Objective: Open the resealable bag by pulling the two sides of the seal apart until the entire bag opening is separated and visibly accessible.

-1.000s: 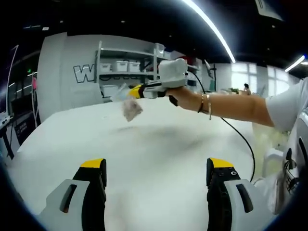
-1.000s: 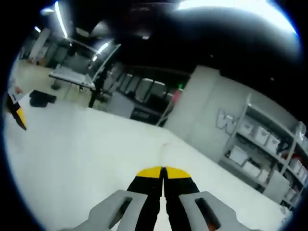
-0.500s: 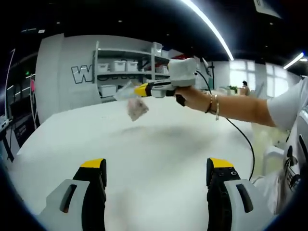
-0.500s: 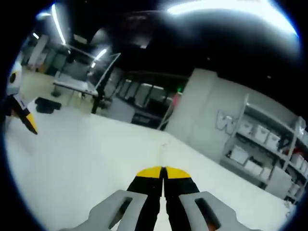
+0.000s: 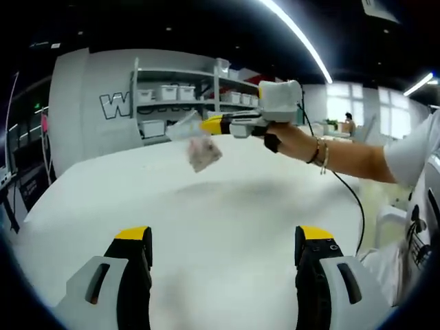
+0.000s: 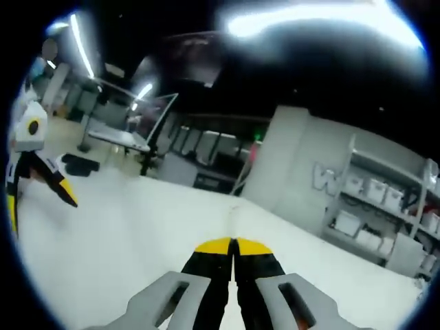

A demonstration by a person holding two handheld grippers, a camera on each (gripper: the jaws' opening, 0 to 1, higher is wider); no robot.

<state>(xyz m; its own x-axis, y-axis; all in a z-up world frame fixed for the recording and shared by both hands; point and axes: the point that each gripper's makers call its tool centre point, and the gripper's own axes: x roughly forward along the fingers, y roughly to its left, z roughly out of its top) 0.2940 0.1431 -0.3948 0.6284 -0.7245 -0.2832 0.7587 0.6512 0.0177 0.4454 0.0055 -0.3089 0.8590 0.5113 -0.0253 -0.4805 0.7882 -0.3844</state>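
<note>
One bag hangs in the air above the table, pinched at its top edge by the right gripper, whose jaws are pressed together on the clear film. It looks light, thin and limp, with a small lump of contents sagging low, so it will swing and slip easily. The left gripper is spread wide and empty, nearer than the bag. I judge it should take the free lip of the seal, just beside the right gripper's tips.

clear resealable bag, contents inside, hanging above table
</note>
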